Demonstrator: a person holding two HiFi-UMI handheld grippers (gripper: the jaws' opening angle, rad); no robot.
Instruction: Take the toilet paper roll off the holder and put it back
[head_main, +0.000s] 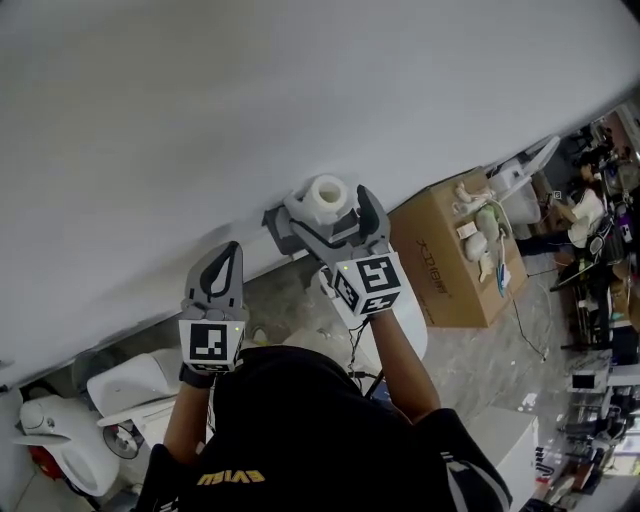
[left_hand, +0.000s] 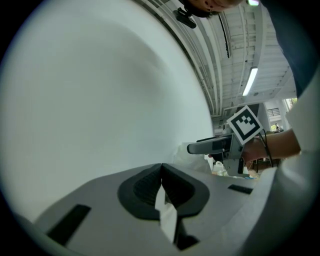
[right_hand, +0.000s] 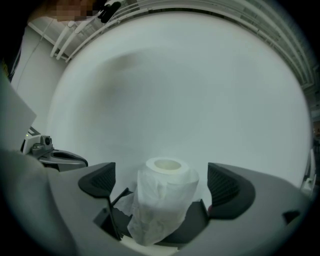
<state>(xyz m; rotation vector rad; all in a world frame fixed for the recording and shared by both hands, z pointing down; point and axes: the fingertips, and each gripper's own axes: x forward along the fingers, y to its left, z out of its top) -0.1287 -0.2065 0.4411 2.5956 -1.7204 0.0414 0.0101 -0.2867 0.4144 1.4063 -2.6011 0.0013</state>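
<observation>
A white toilet paper roll (head_main: 325, 191) stands upright on a dark holder (head_main: 277, 222) fixed to the white wall. My right gripper (head_main: 331, 206) is open, with one jaw on each side of the roll. In the right gripper view the roll (right_hand: 164, 200) sits between the two pads (right_hand: 98, 181) without touching them, and its loose sheet hangs over the black holder (right_hand: 197, 225). My left gripper (head_main: 223, 268) is shut and hangs to the left of the holder, close to the wall. Its jaws (left_hand: 161, 181) meet, holding nothing I can name.
The white wall (head_main: 250, 100) fills the view ahead. A cardboard box (head_main: 450, 262) with small items on top stands at the right. White toilets (head_main: 128, 388) sit at the lower left. The right gripper (left_hand: 216, 146) shows in the left gripper view.
</observation>
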